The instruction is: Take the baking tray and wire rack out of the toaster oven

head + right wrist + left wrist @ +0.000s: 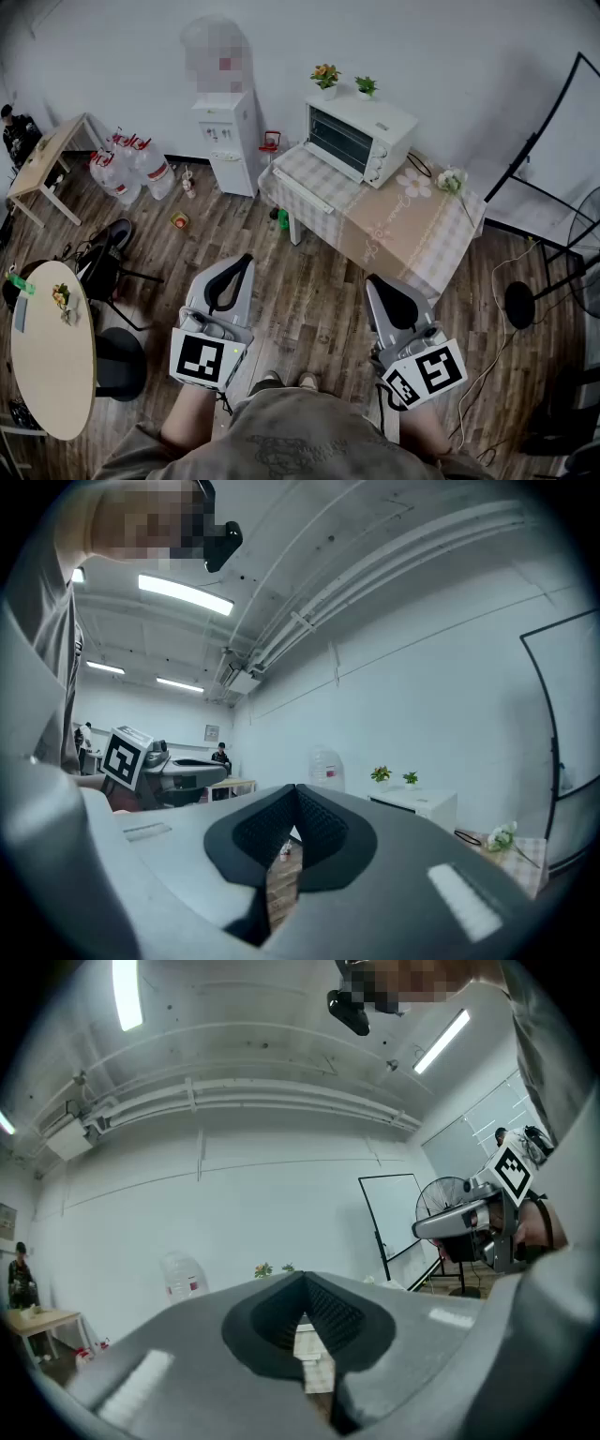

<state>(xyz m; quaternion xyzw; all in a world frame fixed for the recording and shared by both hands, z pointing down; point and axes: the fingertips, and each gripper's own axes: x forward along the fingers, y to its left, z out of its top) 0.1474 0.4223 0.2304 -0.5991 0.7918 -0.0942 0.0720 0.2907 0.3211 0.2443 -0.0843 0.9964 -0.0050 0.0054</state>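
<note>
Barely got started on this one, honestly. Stood well back from the toaster oven [359, 141], up in the upper middle of the head view, parked on the far corner of a table [412, 234] with a checked cloth. Saw the door [339, 142] shut, as far as could be told from that far off. Couldn't spot the baking tray or the wire rack anywhere, so guessed at both being inside behind the glass. Held the left gripper [246, 259] low in the lower left of the frame and the right gripper [373, 279] low in the lower right, pointed level at the room, well apart from the oven and touching nothing. Found both clenched tight, tips pressed together, with only floor and cloth showing through the slit behind the pads, so nothing grasped. Reckoned on the whole job left to do. Had yet to walk up, pull the door down, slide out the tray, slide out the rack. Probably needed to loosen a claw first just to hook the handle.
</note>
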